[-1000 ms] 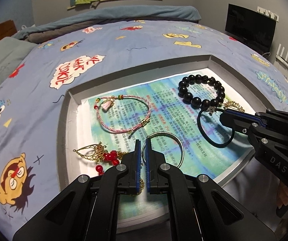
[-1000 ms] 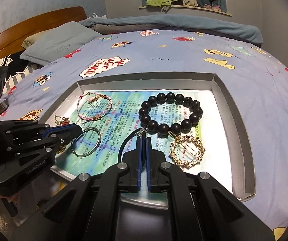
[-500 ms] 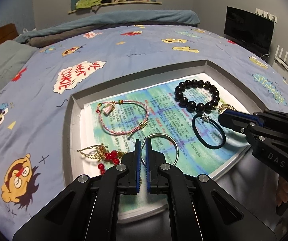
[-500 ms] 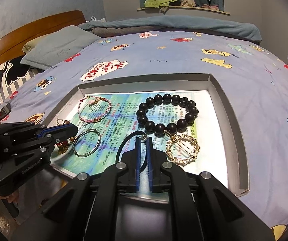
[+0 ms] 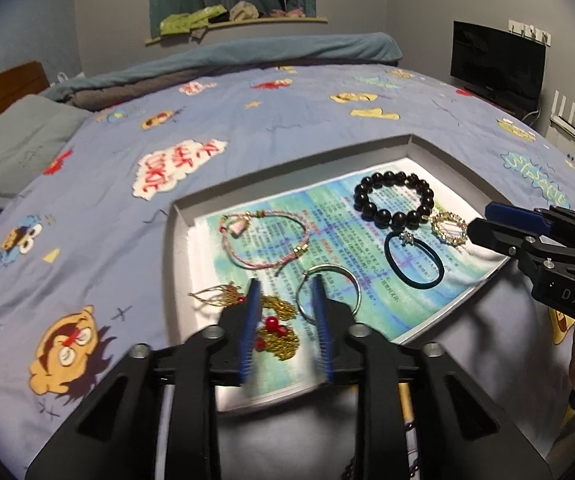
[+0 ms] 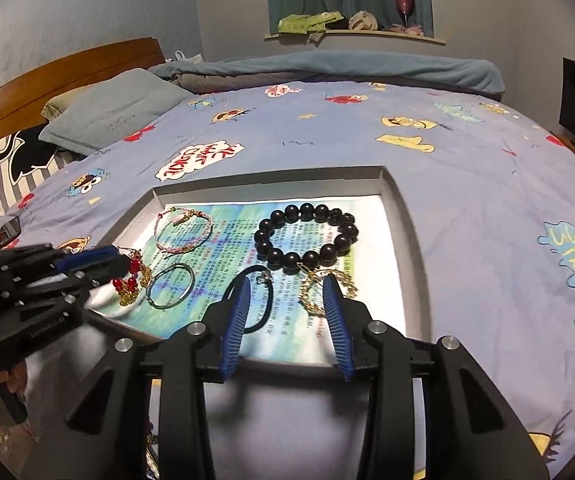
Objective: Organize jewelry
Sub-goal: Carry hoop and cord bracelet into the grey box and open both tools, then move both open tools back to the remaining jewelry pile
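While both grippers hover with jaws parted and empty over the shallow grey tray [image 6: 401, 216] on the bed, the left gripper [image 5: 285, 312] frames the red-beaded gold ornament [image 5: 275, 326] beside the silver bangle [image 5: 329, 292]; only the right gripper [image 6: 285, 312] view shows the wooden headboard [image 6: 59, 76], with its jaws straddling the black hair tie [image 6: 261, 300] and gold ring brooch [image 6: 319, 288].

The bed [image 6: 467, 184] is covered by a lavender-blue cartoon-print sheet [image 5: 87, 264]. A shallow grey tray [image 6: 409, 240] lies directly on the sheet, near the bed's front edge. From the tray, in the right wrist view, a grey pillow [image 6: 115, 112] lies on the bed at 10 o'clock, and a folded teal and grey blanket [image 6: 327, 68] lies across it at 12 o'clock.
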The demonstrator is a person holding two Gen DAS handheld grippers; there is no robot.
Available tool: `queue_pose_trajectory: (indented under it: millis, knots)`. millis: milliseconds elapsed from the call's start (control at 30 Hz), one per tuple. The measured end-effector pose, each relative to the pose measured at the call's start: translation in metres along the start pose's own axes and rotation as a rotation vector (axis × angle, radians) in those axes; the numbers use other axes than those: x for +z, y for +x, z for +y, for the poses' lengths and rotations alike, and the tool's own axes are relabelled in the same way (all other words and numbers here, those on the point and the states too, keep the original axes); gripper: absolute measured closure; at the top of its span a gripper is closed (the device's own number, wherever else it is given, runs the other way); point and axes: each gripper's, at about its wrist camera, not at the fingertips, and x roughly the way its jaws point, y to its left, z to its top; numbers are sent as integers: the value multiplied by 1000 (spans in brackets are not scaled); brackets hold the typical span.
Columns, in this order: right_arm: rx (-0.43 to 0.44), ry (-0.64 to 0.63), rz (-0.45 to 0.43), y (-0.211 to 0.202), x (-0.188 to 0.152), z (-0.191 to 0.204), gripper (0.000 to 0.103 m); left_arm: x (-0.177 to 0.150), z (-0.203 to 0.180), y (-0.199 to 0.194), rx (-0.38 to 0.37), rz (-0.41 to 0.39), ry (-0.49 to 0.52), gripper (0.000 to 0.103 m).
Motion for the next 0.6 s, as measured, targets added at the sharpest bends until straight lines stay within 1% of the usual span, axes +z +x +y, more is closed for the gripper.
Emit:
queue_pose_trajectory:
  millis: [100,167,200,233,300,367,400,433,467,500,567,600]
  knots:
    - [-7,2,-9,-7,-2,-4,61,-1,4,-10,10,-17,-3,67]
    - [-9,7,-20,-12,-2,-6,52,-1,9,-15,18,-27,-16,61]
    - [-12,9,-26,-15,-3,-6,49,-1,10,-16,21,-29,-21,53]
    - [-10,9,-28,-17,-3,-7,45,-2,11,-19,26,-35,-25,48]
    - [-9,10,-36,-20,-3,-7,39,-4,13,-22,38,-38,-24,47]
    - [-17,10,-40,-22,-4,-7,31,-4,14,-24,46,-44,-28,43]
    - [-17,13,-44,-23,-3,-7,30,-4,14,-25,48,-46,-32,39]
    - [-17,16,-50,-25,-4,-7,26,-4,14,-26,49,-46,-33,35]
    - [-19,18,-57,-27,-3,-7,21,-5,14,-28,53,-48,-33,34]
    - [-18,18,-64,-29,-3,-7,20,-5,14,-29,55,-51,-33,32]
    - [-24,15,-77,-32,-3,-7,11,-7,14,-33,69,-53,-29,26]
    - [-27,14,-78,-33,-3,-7,8,-8,13,-34,75,-54,-27,23]
